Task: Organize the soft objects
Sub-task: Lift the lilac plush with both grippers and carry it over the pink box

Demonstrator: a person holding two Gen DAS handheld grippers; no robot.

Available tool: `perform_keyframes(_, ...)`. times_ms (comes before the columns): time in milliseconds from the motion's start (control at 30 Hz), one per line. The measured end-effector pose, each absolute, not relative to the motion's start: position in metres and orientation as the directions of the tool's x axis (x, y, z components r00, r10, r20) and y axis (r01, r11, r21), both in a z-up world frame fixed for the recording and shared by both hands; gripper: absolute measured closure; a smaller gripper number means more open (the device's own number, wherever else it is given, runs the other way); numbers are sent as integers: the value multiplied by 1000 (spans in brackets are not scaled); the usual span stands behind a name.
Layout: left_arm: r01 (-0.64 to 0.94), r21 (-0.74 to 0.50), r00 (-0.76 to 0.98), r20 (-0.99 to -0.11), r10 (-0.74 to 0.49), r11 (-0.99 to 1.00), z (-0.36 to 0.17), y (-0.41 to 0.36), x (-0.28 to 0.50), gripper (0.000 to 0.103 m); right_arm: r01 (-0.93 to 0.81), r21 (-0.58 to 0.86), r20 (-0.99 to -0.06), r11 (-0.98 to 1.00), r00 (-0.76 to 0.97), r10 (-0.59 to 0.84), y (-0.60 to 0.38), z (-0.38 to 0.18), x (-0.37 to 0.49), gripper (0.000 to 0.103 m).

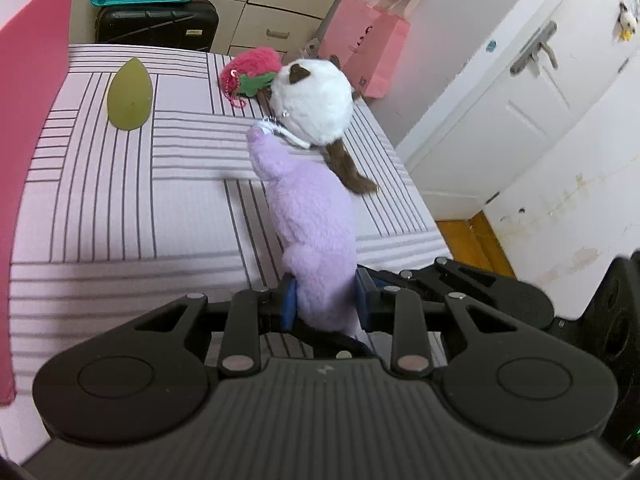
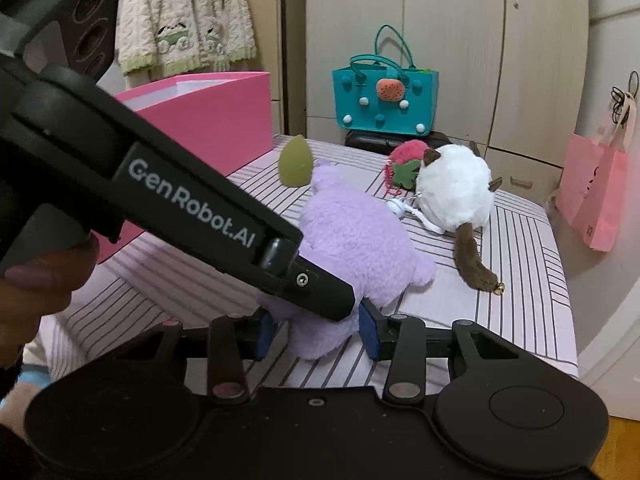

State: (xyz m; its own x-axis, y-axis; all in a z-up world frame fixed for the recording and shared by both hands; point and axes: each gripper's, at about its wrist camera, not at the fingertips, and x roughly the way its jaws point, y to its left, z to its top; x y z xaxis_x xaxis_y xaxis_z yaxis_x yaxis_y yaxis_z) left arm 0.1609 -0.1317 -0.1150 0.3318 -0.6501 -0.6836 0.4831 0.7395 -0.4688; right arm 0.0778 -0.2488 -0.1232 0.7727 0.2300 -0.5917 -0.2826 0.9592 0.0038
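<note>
While clamped in both grippers, purple plush (image 1: 308, 216) held low over striped bed (image 1: 120, 200).
At nine o'clock pink box (image 1: 28, 120); left gripper (image 1: 326, 300) and right gripper (image 2: 316, 330) pinching plush. Pickup step, probably; next, carry toward box, release.

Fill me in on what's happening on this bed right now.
A person is working with two handheld grippers over a striped pink bed. Both the left gripper and the right gripper are closed on the same fluffy purple plush toy, each pinching its lower end. Lying on the bed behind it are a round white plush cat with a brown tail, a pink strawberry plush and a green teardrop-shaped sponge. A pink storage box stands at the far left.
</note>
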Motion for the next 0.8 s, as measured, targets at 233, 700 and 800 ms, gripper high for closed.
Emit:
perform_keyframes(233,512,-400,331,-725,-604,760,-101,-126,128,75,-345,13,-618,939,735,279,-237,-109,53,56)
perform_keyframes(700,536,-395,366,-688,-627,746,-60,-82,80,75,-459,-177,-623,871,737,262,-192,-61,12,64)
perform_keyframes(800,534,-398,384,-672,-634,746,-50,-67,73,75,-487,-203,-611,849,741,279,-181,-49,5,64)
